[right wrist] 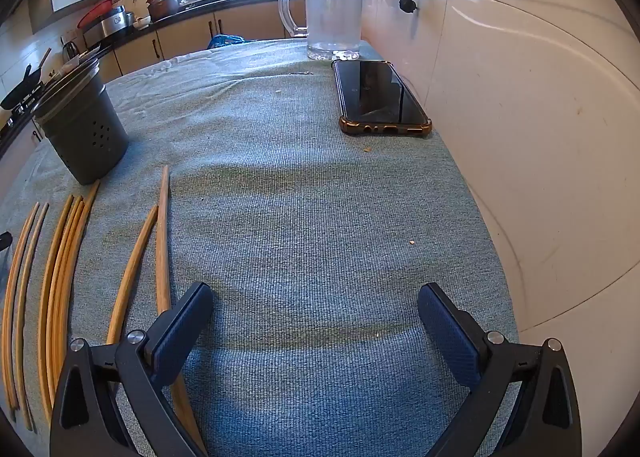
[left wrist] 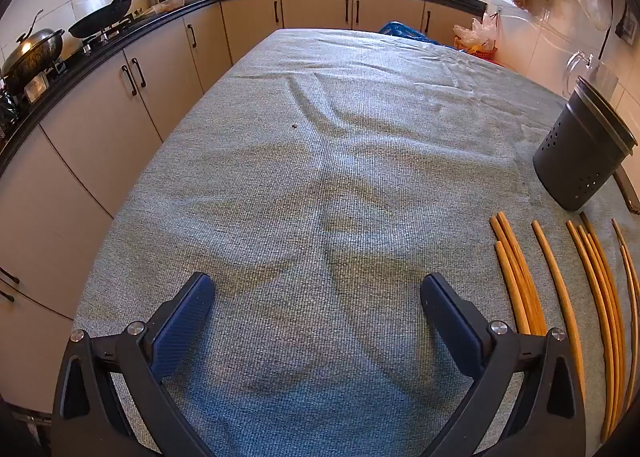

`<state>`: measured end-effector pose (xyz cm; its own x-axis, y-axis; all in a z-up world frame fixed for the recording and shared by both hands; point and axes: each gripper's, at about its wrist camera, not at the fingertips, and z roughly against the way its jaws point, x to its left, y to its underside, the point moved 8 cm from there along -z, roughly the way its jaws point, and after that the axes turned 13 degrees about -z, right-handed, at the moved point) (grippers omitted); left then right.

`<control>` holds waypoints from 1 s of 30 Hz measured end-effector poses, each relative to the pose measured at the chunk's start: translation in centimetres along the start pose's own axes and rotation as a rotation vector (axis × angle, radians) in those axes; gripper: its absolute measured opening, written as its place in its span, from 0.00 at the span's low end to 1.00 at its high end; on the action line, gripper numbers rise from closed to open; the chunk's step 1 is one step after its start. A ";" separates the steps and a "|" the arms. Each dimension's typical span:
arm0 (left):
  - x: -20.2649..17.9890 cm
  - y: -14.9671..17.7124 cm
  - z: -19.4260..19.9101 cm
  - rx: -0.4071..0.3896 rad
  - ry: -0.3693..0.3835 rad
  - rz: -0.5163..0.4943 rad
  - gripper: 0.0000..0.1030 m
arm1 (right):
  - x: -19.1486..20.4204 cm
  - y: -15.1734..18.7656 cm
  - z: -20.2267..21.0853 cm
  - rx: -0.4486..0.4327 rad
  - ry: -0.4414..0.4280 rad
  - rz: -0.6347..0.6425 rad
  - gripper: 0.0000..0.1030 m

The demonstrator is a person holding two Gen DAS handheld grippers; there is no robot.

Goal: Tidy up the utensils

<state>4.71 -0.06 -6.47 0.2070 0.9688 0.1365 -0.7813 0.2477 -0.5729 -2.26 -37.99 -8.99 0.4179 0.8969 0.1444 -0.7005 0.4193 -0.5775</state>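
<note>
Several wooden chopsticks (left wrist: 560, 297) lie side by side on the grey-blue cloth at the right of the left wrist view; they also show at the left of the right wrist view (right wrist: 60, 277). A dark perforated utensil holder (left wrist: 580, 149) stands upright beyond them, also seen in the right wrist view (right wrist: 80, 125). My left gripper (left wrist: 318, 289) is open and empty, left of the chopsticks. My right gripper (right wrist: 316, 297) is open and empty, right of the chopsticks; its left finger (right wrist: 180, 329) is over one chopstick.
A black phone (right wrist: 380, 101) in a brown case and a glass pitcher (right wrist: 332, 9) stand by the white wall on the right. The cloth-covered table (left wrist: 320, 137) is flanked by kitchen cabinets (left wrist: 100, 129) with pans (left wrist: 100, 21) on the counter.
</note>
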 end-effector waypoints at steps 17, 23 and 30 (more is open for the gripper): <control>0.2 3.1 9.9 -0.103 -0.100 0.015 1.00 | -1.6 2.2 3.6 -0.024 0.031 -0.051 0.99; -2.1 2.6 15.8 -0.210 -0.089 -0.019 1.00 | -1.5 3.9 10.5 -0.172 0.016 -0.064 0.99; -4.8 3.5 20.0 -0.290 -0.056 -0.029 1.00 | 1.5 5.6 16.9 -0.322 -0.056 -0.078 0.99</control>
<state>-10.83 -3.64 7.06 0.1878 0.9625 0.1956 -0.5730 0.2691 -0.7741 -15.32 -31.95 1.56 0.4246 0.8739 0.2368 -0.4454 0.4293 -0.7857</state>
